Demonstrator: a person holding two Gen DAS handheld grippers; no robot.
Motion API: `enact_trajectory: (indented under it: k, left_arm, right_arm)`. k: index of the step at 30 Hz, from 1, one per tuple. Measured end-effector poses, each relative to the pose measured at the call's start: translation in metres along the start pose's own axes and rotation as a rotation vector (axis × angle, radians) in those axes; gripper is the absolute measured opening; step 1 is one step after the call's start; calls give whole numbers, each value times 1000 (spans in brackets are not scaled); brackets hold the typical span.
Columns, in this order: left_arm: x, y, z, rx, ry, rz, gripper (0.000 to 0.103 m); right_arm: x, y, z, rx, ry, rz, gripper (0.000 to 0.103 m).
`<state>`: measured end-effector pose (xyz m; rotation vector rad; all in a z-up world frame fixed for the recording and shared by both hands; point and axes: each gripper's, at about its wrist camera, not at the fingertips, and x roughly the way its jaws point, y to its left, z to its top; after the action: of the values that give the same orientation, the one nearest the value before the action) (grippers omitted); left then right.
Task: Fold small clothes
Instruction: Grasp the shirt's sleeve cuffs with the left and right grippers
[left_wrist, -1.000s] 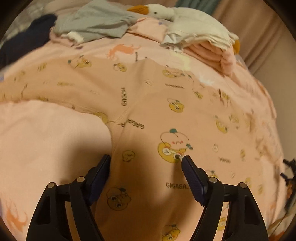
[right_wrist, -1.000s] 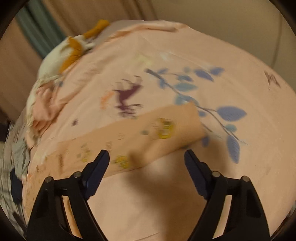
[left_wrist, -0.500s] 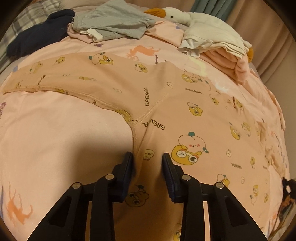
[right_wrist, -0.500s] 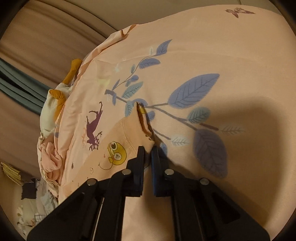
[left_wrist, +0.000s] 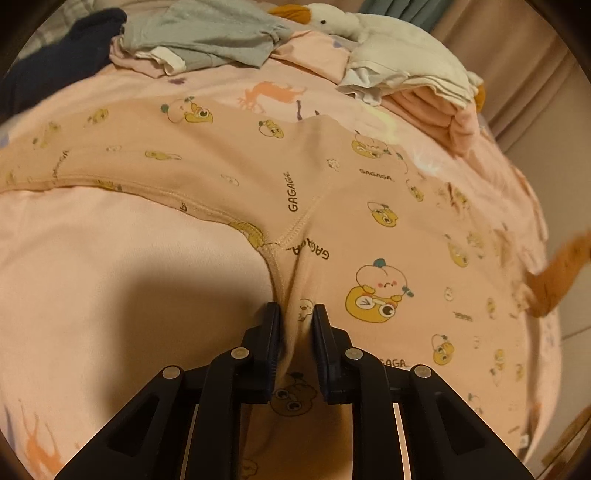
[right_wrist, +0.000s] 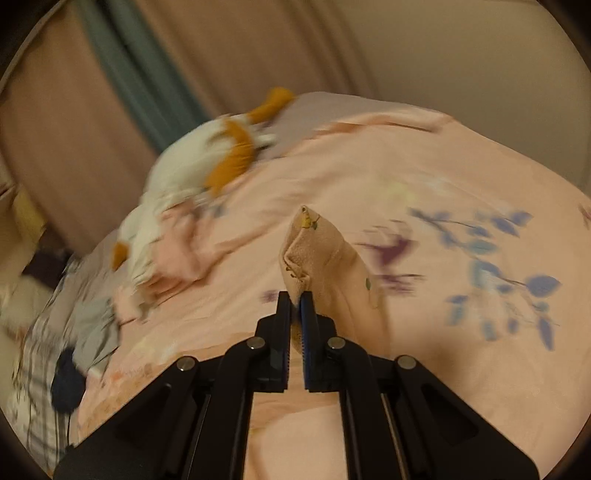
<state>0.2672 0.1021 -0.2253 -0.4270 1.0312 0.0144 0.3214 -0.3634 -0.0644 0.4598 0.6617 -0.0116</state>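
Only readable text: "GAGAGA", printed repeatedly on the peach cartoon-print pants (left_wrist: 332, 206) in the left wrist view. One instance runs vertically above the crotch seam, one sits upside down just below that seam, one is upright further right near the waist side. Another beside the right finger of the left gripper (left_wrist: 297, 312) is partly covered, shows "AGA". Right wrist view: no legible text, print too blurred.

bedroom | printed bedsheet (left_wrist: 110, 295) – plush goose (left_wrist: 343, 26) – curtains (right_wrist: 129, 55)
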Motion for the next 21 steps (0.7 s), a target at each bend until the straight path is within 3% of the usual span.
enact_trajectory:
  k: [4,8,11,14,16,19,21]
  left_arm:
    - [-1,-2,-5,26,-22,0,20]
    - [-1,-1,-6,38,-33,-9,20]
    - [-1,7,-5,8,-33,-50,20]
    - [-1,11,-5,8,-37,-94,20]
    - [-1,12,-6,22,-41,-113,20]
    - [-5,10,-4,40,-37,-111,21]
    - [-12,7,-2,53,-41,-47,24]
  right_arm:
    - [32,117,-29,-124,84,145,5]
    - [79,222,-101,-266,242,274,5]
    - [117,269,-161,-383,331,238,7]
    - [147,282,-192,-441,414,208,11]
    - [152,287,-200,-508,463,162,24]
    - [132,282,-187,-603,390,110,39]
    - [109,271,-166,-616,317,98,71]
